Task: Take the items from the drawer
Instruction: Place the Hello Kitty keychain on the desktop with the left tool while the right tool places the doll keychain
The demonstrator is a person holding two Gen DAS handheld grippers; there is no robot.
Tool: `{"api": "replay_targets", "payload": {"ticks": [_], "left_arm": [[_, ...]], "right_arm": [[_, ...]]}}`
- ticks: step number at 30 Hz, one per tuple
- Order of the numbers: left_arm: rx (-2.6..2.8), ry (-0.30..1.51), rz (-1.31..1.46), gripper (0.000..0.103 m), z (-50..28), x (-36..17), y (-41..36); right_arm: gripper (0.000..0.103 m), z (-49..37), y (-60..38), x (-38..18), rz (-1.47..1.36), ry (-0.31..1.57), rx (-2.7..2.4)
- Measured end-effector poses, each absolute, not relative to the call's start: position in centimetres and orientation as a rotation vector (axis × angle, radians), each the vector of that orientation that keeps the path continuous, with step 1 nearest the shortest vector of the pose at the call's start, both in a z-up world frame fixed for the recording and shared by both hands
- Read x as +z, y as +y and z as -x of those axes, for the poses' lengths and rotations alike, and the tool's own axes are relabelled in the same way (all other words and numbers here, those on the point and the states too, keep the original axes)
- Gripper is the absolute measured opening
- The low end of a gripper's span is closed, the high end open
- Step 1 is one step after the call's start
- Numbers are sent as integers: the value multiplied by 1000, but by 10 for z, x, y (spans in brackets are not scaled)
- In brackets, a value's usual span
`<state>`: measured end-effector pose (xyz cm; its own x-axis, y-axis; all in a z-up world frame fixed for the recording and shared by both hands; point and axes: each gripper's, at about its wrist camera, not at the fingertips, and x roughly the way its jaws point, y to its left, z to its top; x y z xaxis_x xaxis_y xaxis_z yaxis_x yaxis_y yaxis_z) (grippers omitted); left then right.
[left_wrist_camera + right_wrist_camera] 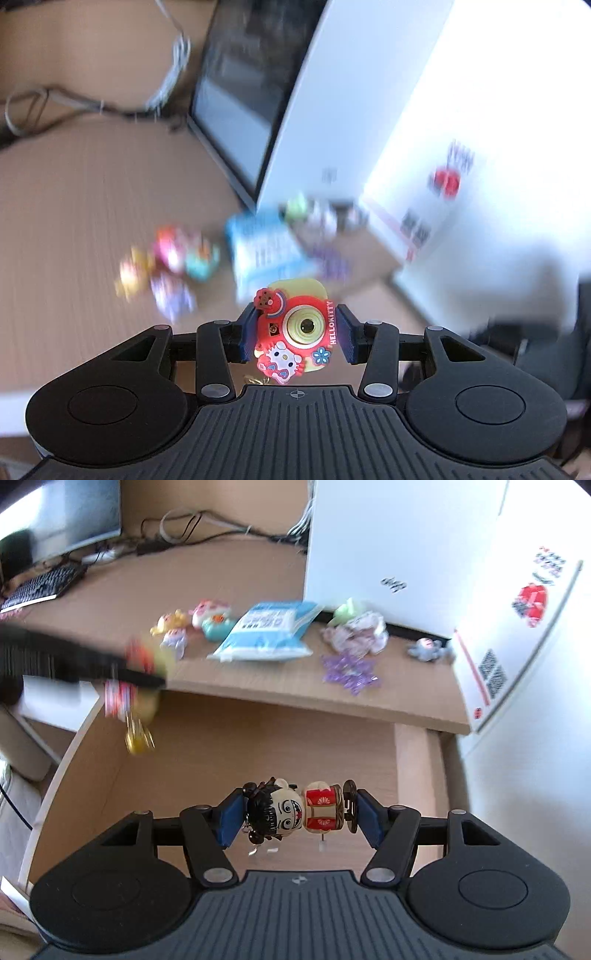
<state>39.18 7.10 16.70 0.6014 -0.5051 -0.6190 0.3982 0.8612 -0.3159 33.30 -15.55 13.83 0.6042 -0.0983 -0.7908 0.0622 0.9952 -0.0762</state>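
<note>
Figurine [295, 808] clamped sideways between right tongs [297, 814].

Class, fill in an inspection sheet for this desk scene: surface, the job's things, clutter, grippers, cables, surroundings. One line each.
Surface: wooden desk with an open drawer below its front edge; the visible drawer floor is bare.
Job's things: red camera charm and a small figurine, each lifted in a gripper.
Clutter: blue packet, small colourful toys, purple snowflake, grey toy on the desk.
Grippers: left gripper clamps the charm; right gripper clamps the figurine sideways.
Cables: tangled along the desk's back edge.
Surroundings: white box, monitor, keyboard.
</note>
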Motion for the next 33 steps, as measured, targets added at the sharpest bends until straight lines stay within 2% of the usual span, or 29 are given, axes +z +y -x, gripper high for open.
{"api": "replay_targets", "payload": {"ticks": [5,9,17,24,33], "left_arm": [[-582,702,158,48,-425,202,59],[-668,702,131,48,-450,214,19],[-621,723,15,48,-521,165,-77],[-475,780,-174,49,-553,101,-110],[-501,711,30,47,-539,122,-73]], "right_arm": [[63,-325,-165,142,13,894,-127],[63,-324,-169,135,1,902,-138],[63,-321,-181,122,-26,904,-127],[63,-324,-208,104,-74,949,-180],[63,-335,-221,98,-87,971,-165]]}}
